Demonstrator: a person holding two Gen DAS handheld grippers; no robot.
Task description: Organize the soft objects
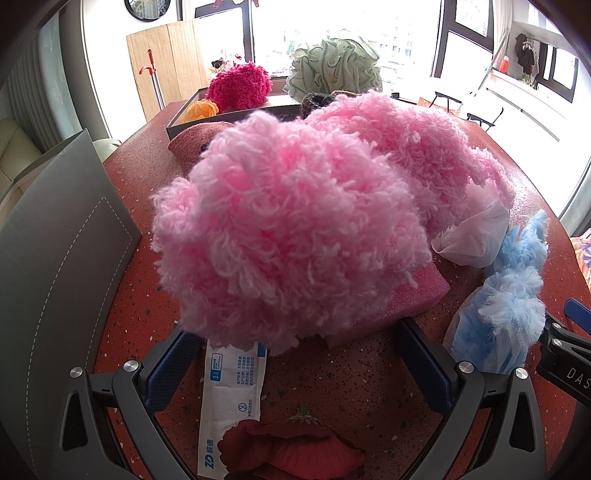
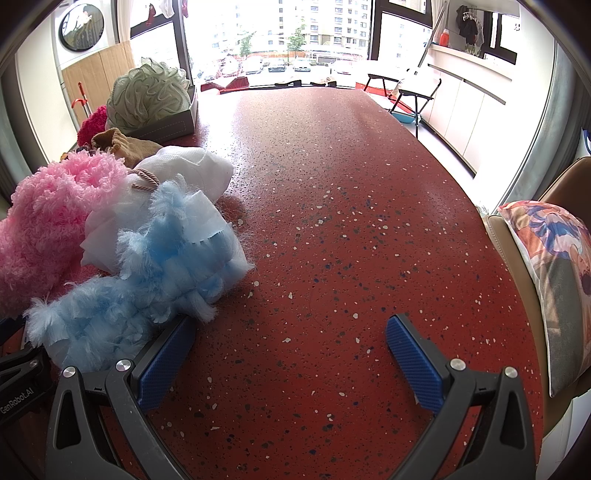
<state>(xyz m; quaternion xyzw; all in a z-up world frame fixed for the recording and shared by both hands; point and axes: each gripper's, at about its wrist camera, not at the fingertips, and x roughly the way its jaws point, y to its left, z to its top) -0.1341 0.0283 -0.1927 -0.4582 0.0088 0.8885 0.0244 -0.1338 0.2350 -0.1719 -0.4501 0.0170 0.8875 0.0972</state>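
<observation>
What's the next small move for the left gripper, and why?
Probably ease the left gripper forward and close on the pink fluffy yarn bundle. Its fingers are open and empty, the bundle fills the space just ahead of them, and the box behind already holds a magenta pom-pom, which suggests it as the destination. The right gripper is open over bare table.

Apartment living room: sofa cushion [image 2: 554, 280], laundry [image 2: 469, 26] by city-view windows [image 2: 277, 37]
</observation>
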